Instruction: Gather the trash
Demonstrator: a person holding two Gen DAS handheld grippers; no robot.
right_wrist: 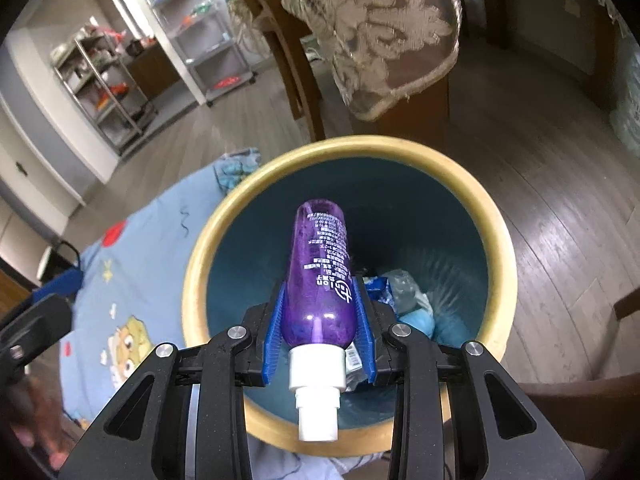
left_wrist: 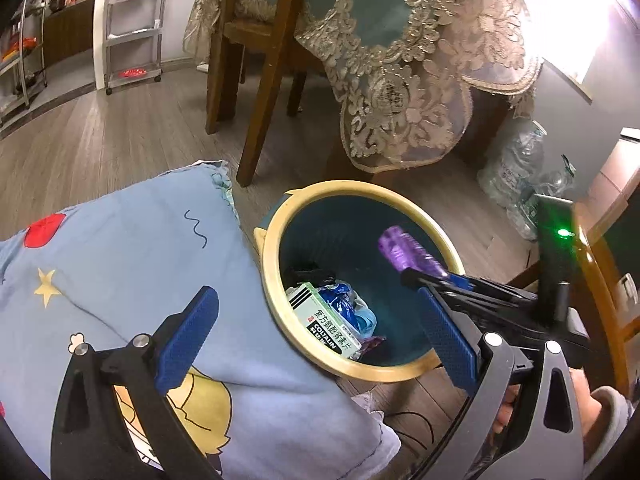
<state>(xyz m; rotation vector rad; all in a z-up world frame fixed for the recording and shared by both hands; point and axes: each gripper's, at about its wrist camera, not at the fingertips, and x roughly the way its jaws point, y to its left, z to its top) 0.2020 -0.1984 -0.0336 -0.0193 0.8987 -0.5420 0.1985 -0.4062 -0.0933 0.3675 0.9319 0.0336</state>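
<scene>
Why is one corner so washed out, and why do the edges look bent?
Left wrist view: a bright light source blows out the tablecloth at upper right. Right wrist view: evenly lit, purple bottle sharp, fisheye curving the floorboards and bin rim, shelves slightly blurred.

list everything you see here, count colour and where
bin: one, teal with yellow rim, on the floor beside the quilt
purple bottle: one, white cap, held over the bin
medicine box: one, white and green, inside the bin
blue wrapper: one, inside the bin
quilt: one, light blue, cartoon print, left of the bin
chair: one, brown wood, behind the bin
tablecloth: one, teal with lace
plastic bottles: several, clear, on the floor
left tongs: open, empty
right tongs: shut on the purple bottle
</scene>
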